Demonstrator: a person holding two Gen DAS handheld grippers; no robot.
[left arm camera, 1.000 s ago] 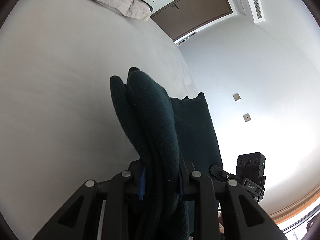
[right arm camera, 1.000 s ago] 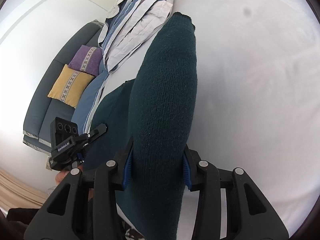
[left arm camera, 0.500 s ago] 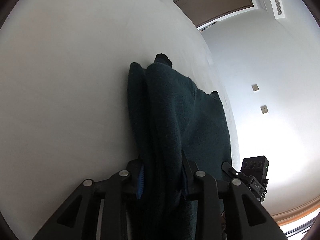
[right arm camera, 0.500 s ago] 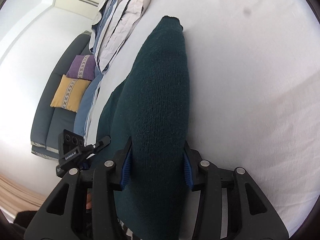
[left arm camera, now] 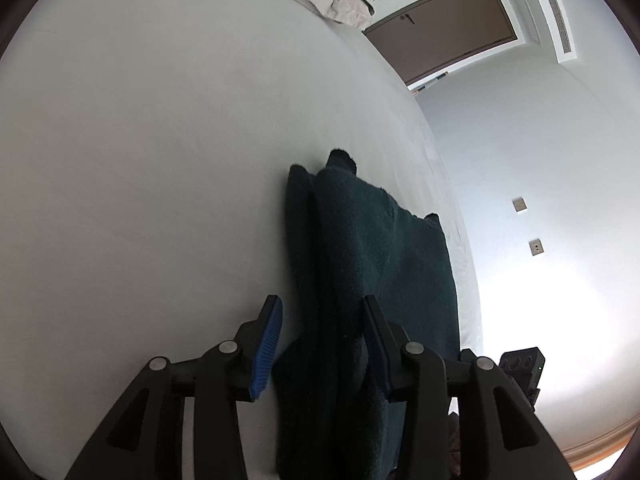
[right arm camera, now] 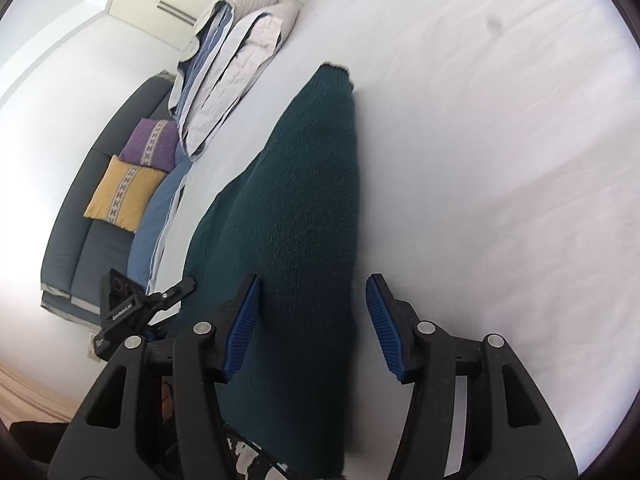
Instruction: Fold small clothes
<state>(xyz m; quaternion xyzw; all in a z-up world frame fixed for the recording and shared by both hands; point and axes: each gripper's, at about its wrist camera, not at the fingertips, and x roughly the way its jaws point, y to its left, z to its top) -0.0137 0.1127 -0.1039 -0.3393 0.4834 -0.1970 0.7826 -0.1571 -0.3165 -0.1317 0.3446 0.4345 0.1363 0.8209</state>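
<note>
Both claws, left (left arm camera: pixel 322 344) and right (right arm camera: pixel 314 324), are opening off the green knit (right arm camera: pixel 304 208); best back out low, without snagging the fold.

A dark teal knitted garment (right arm camera: pixel 304 208) lies on the plain white bed sheet (right arm camera: pixel 500 160). On the far-left grey sofa (right arm camera: pixel 76 240), a purple cushion (right arm camera: pixel 150 146) and a yellow cushion (right arm camera: pixel 122 192) carry pale patterned bands.

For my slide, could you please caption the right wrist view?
Right gripper opening around a dark green knit garment laid on the white bed.
</note>
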